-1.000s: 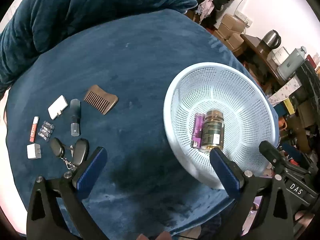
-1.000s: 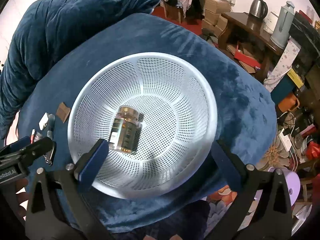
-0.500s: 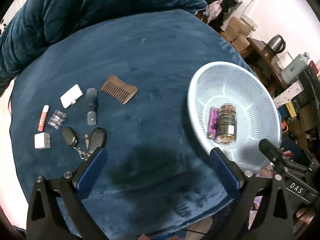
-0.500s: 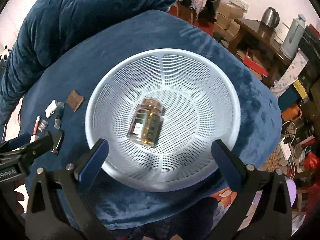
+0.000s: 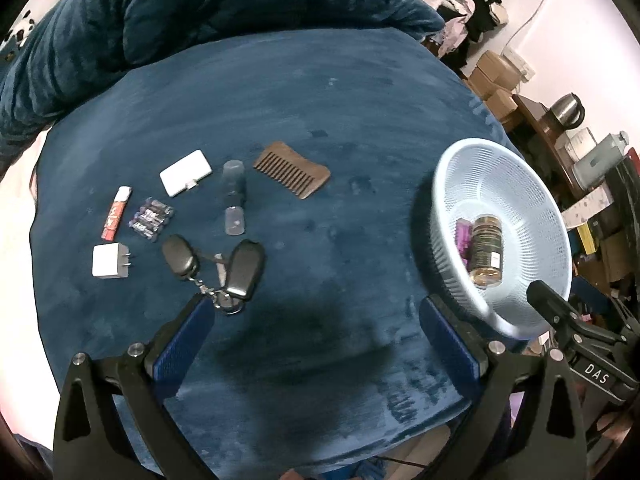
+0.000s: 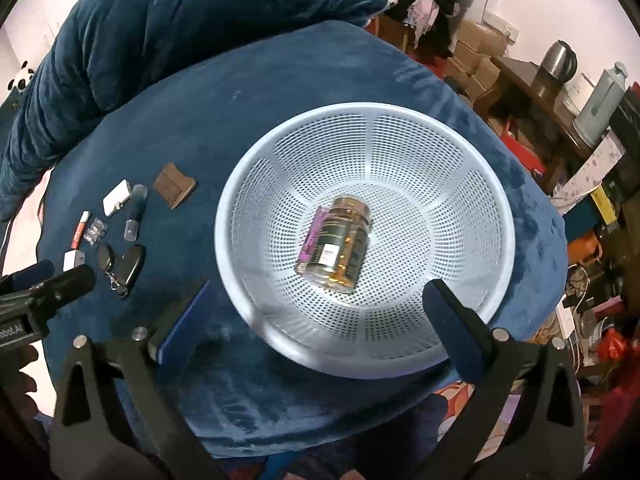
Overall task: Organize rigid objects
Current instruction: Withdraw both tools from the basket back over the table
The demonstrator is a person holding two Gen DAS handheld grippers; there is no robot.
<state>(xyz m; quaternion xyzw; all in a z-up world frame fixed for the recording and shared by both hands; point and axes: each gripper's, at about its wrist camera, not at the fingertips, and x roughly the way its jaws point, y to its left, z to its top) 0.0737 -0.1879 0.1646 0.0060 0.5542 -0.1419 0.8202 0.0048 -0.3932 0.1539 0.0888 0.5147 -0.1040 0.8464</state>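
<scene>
Risks first. Pale blue perforated plastic basket (image 6: 364,240) sits at the right edge of the dark blue velvet-covered table (image 5: 320,100); in the left wrist view its near rim reads blurred, overhanging toward the lower right of frame. A nudge from either tool could slide it on the soft cloth. Amber glass jar with dark label (image 6: 338,248) lies on its side at basket centre, touching a purple packet (image 6: 314,232); being round, it would likely roll if the basket tilts.

Black key fobs on a metal ring (image 5: 218,266): loose ring, could snag or dangle.

Brown wooden wide-tooth comb (image 5: 292,174), centre of frame. White flat rectangular case (image 5: 186,172) and clear small bottle (image 5: 234,200), both slick; a pinch may squirt them out. White plug adapter (image 5: 110,266), bundle of small batteries (image 5: 152,218), red-and-white tube (image 5: 116,216), left of frame; batteries could scatter.

Left gripper (image 5: 320,332): jaws spread wide, holding nothing, above bare cloth at lower centre. Key fobs just beside its left finger; other pieces further up-left.

Right gripper (image 6: 316,312): jaws wide apart, empty, over the basket's near rim; jar just ahead.
</scene>
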